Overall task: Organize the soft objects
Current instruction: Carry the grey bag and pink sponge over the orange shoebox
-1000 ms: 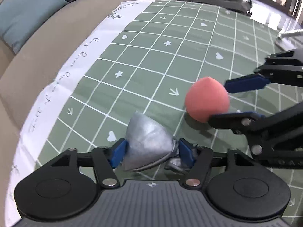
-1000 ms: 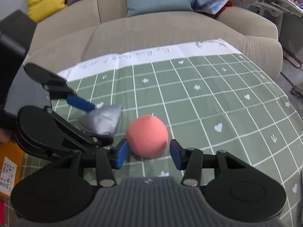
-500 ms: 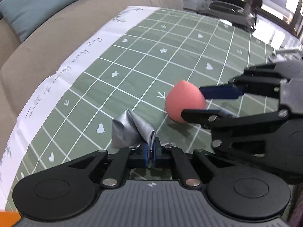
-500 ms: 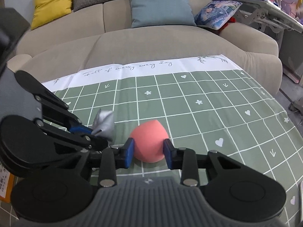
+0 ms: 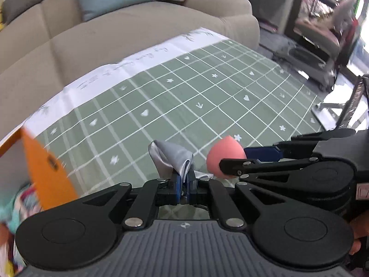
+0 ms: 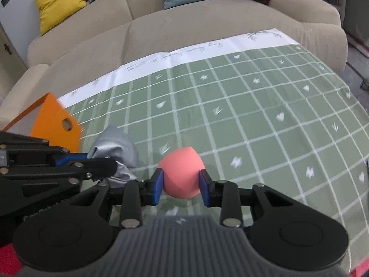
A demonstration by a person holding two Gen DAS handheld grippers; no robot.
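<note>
My left gripper (image 5: 183, 181) is shut on a grey silvery cloth pouch (image 5: 171, 155), which is pinched between its blue pads and held above the green checked mat (image 5: 207, 87). The pouch also shows in the right wrist view (image 6: 115, 147). My right gripper (image 6: 181, 184) is shut on a pink egg-shaped sponge (image 6: 182, 175), squeezed between its blue pads. The sponge shows in the left wrist view (image 5: 224, 155), just right of the pouch. Both grippers sit side by side, lifted off the mat.
An orange box (image 6: 55, 122) stands at the mat's left edge, also in the left wrist view (image 5: 43, 164). A beige sofa (image 6: 184, 23) with blue and yellow cushions lies behind the mat. Furniture stands at the far right (image 5: 322, 41).
Both grippers closed on their objects and lifted them off the mat. Both views swung left, bringing the orange box into sight.
</note>
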